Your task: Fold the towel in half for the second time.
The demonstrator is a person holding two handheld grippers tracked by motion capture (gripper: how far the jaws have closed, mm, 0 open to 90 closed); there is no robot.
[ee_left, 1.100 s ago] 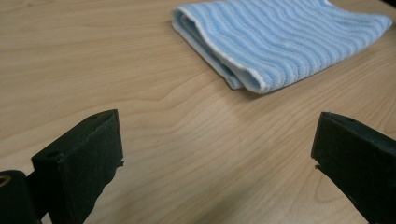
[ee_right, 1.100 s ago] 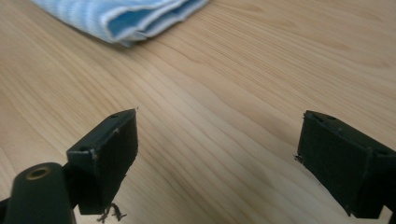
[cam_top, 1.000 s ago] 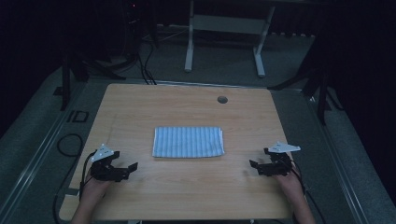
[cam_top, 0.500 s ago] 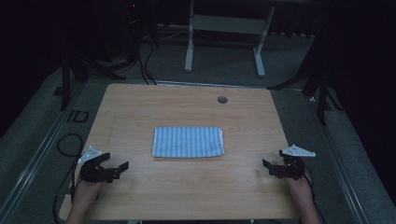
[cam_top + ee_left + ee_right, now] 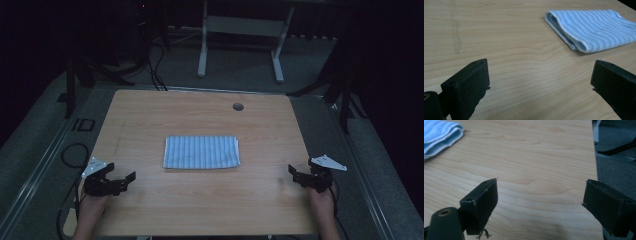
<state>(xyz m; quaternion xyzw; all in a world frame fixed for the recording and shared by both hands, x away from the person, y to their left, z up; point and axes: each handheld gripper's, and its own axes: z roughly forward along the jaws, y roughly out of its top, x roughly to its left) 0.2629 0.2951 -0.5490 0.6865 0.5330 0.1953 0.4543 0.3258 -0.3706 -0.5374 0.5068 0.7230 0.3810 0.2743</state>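
Folded blue striped towel (image 5: 201, 152) lies flat mid-desk (image 5: 150, 110), untouched. Left tongs (image 5: 122, 181) and right tongs (image 5: 297, 174) hover wide apart at the near corners, both empty. Looks like the approach step; next, each must reach inward for an edge.

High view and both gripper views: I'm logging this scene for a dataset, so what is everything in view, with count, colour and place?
Folded cloth: one, light blue with white stripes, flat at the middle of the table.
Table: one, light wood, centre of the high view.
Cable hole: one, dark, round, in the tabletop near its far edge.
Desk frame: one, white, on the floor beyond the table.
Floor cables: several, black, far left of the table.
Left hand-held gripper: one, black, near left of the table, jaws apart, apart from the cloth.
Right hand-held gripper: one, black, near right edge, jaws apart.
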